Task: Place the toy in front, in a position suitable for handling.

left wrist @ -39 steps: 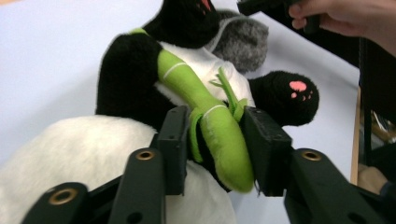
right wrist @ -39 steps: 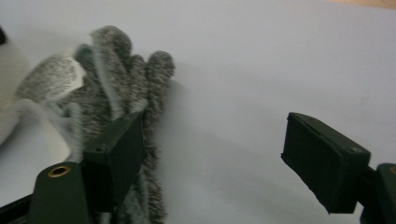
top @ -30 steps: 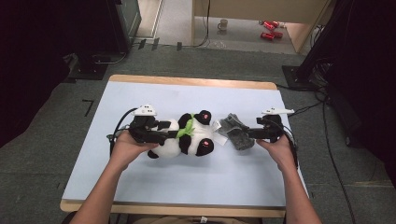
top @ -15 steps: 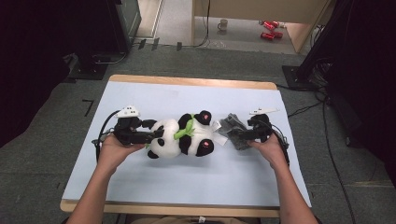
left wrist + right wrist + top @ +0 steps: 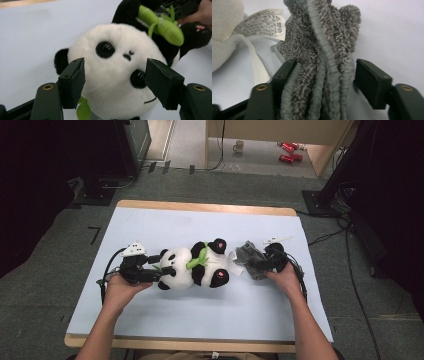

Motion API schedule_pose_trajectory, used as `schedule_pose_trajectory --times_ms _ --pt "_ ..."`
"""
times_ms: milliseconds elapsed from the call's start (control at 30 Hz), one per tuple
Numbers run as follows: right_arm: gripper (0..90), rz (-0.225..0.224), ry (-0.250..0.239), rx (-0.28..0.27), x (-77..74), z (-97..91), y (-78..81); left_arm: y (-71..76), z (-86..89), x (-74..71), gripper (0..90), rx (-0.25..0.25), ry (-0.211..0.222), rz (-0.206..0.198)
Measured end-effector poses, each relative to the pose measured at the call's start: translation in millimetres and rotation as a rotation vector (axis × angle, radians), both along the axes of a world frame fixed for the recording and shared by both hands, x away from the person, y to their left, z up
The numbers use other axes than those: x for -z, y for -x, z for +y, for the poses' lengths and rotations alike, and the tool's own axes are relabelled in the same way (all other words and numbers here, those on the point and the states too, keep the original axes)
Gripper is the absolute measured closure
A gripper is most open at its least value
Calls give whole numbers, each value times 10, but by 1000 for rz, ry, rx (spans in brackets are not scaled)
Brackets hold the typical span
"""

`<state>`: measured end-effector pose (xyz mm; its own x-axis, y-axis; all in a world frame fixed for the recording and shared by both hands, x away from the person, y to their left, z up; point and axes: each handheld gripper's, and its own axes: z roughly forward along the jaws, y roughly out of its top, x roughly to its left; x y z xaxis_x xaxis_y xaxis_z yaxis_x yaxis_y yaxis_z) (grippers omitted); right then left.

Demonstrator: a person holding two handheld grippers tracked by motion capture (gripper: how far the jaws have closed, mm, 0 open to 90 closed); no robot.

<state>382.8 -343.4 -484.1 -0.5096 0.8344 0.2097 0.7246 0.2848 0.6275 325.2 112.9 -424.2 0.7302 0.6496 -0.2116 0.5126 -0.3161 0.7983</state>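
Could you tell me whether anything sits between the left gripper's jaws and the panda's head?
Nothing visible does. The left gripper has its jaws either side of the plush panda, head directly between them, and no other object intervenes; they have just been opening.

Your table (image 5: 150,330) has a pale blue top with a wooden edge. On it lies a panda plush toy (image 5: 192,267) near the middle. Just beside its right lies a bunched grey cloth (image 5: 248,255).
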Motion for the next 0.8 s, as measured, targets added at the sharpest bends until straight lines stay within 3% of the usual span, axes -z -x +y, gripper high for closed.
schedule_pose_trajectory --times_ms 100,200,333,533,633,700,800 --pt "501 29 -39 -11 -3 -26 -7 -20 -6 27 315 -1 4 5" --pt "575 28 -21 -21 -27 -12 0 -24 -6 52 298 -3 4 2" --pt "670 59 -1 -4 -79 34 -1 -35 3 67 280 -5 8 -1" --pt "721 65 18 11 -133 36 -6 -32 -49 54 280 32 25 -2" --pt "727 55 30 23 -175 34 10 -19 -118 88 259 39 -22 -29" --pt "728 49 24 29 -221 30 25 -11 -135 99 242 33 -27 -39" --pt "730 33 2 46 -316 20 52 -12 -115 97 240 19 -22 -16"
